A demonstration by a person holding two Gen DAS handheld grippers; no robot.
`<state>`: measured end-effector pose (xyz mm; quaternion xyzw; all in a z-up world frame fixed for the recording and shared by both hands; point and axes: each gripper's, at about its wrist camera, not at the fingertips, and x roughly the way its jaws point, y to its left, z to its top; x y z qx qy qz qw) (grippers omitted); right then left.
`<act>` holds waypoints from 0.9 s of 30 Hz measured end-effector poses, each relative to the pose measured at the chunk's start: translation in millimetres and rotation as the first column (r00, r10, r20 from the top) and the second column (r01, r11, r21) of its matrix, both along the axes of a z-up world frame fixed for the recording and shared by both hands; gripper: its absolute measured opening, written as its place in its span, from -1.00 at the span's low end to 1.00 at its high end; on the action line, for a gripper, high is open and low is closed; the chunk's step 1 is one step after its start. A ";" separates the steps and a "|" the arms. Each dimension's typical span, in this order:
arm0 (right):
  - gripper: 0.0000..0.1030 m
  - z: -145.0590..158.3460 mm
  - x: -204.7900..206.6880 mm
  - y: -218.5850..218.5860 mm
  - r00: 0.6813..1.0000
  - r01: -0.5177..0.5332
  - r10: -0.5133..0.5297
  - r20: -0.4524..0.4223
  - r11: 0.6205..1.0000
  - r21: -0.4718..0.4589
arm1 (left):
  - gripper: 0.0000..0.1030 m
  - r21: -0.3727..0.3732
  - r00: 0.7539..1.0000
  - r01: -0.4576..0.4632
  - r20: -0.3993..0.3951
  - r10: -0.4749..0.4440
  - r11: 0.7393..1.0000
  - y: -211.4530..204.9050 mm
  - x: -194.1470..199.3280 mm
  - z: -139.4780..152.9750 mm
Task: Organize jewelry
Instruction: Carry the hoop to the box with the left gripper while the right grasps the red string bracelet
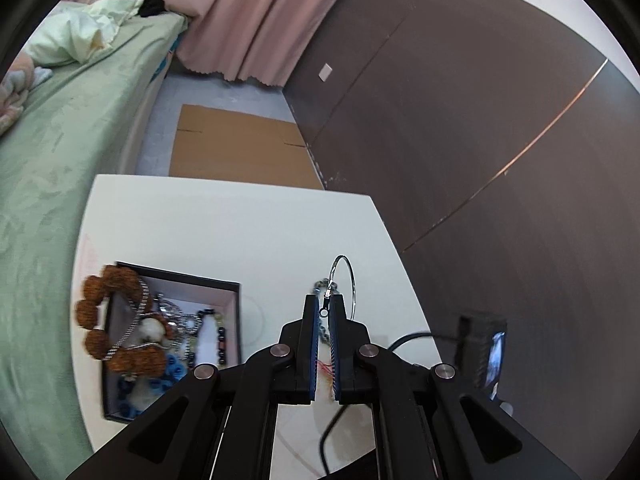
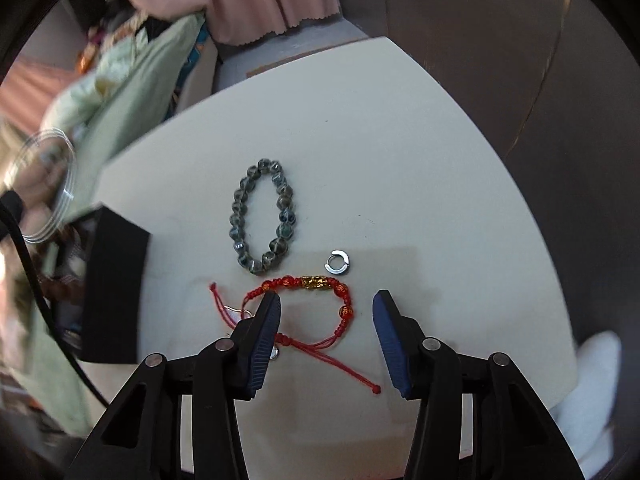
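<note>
Hoop earring [image 1: 347,280]: thin silver wire ring, pinched at its clasp between the pads of the left gripper [image 1: 327,308], held up above the white table [image 1: 240,232].
Left jaws: closed almost fully on the hoop's clasp.
Right gripper [image 2: 326,304]: jaws partly open, nothing between the pads; poised over the red cord bracelet [image 2: 316,292], left pad in front of its cord.
Red cord bracelet: gold barrel bead, red beads, loose knotted tails; flat on table.
Grey-green bead bracelet [image 2: 262,222]: on table, just beyond the red one.
Small silver ear cuff [image 2: 337,262]: open ring, beside both bracelets.
Black box [image 1: 172,340]: at table's left, holds mixed beads and chains; brown bead bracelet [image 1: 108,320] draped over its rim.
Writing: none legible.
Surroundings: green bed [image 1: 60,160], pink curtain [image 1: 256,20].
</note>
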<state>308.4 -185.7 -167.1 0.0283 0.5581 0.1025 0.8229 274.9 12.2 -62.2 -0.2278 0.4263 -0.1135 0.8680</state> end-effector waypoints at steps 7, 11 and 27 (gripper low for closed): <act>-0.83 4.6 -7.6 14.8 0.998 -0.028 0.038 0.059 0.988 -0.152 | -0.90 0.011 0.999 -0.029 -0.016 0.029 1.000 26.2 -13.7 -2.1; -0.83 12.6 -9.9 10.2 0.997 -0.035 0.040 0.059 0.996 -0.080 | -0.90 0.021 0.998 -0.041 -0.040 0.041 0.999 39.2 -18.7 -8.2; -0.83 113.7 -46.6 42.4 0.949 -0.136 0.064 0.308 0.966 0.220 | 0.62 -0.011 0.988 -0.155 -0.018 0.155 0.988 83.1 -35.5 0.0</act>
